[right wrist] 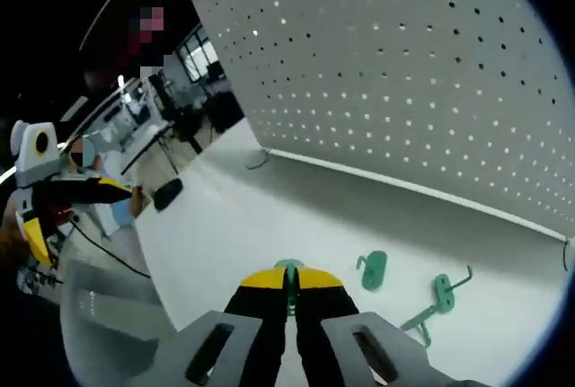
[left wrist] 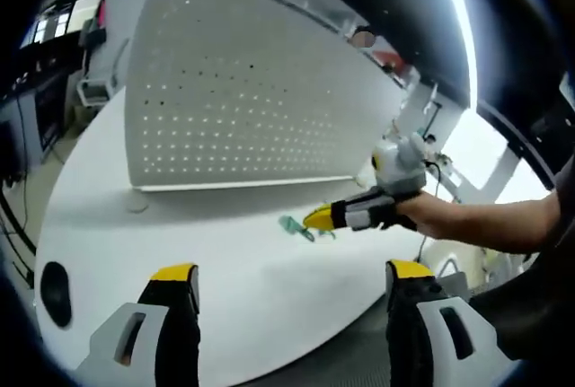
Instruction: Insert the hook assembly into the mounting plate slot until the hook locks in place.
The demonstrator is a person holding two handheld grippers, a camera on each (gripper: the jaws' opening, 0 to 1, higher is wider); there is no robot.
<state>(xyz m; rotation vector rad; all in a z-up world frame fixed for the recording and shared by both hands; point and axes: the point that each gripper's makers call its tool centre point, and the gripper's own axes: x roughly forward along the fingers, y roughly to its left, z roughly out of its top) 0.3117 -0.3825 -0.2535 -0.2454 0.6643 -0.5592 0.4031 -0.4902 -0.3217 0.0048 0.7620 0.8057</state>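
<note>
White surface [left wrist: 225, 252] fills the lower part of both views, with a large white pegboard [left wrist: 243, 91] standing upright along its far side, dotted with rows of small holes. Behind it the room is dim, with office furniture and bright windows far off.

In the left gripper view, the left tongs [left wrist: 292, 284] rise from the bottom with their two yellow-tipped jaws spread wide apart and nothing between them. Beyond them, near the middle of the surface, the right tongs [left wrist: 316, 218] come in from the right, held by a person's hand [left wrist: 440, 216]. Their yellow tips sit just beside some small green hooks [left wrist: 296, 225] lying in front of the pegboard.

In the right gripper view, the right tongs [right wrist: 288, 281] have their jaws drawn together on a thin green hook piece [right wrist: 289, 275], which pokes up between the yellow tips. Two more green hooks lie loose on the surface to the right: one small hook [right wrist: 373, 268] near the tongs, and a longer hook [right wrist: 437, 297] with a round plate farther right, both well short of the pegboard [right wrist: 404, 73]. A dark oval object [right wrist: 167, 193] rests on the surface at the left. The left tongs [right wrist: 31, 225] show at the far left edge; from this side I cannot tell how their jaws stand.
</note>
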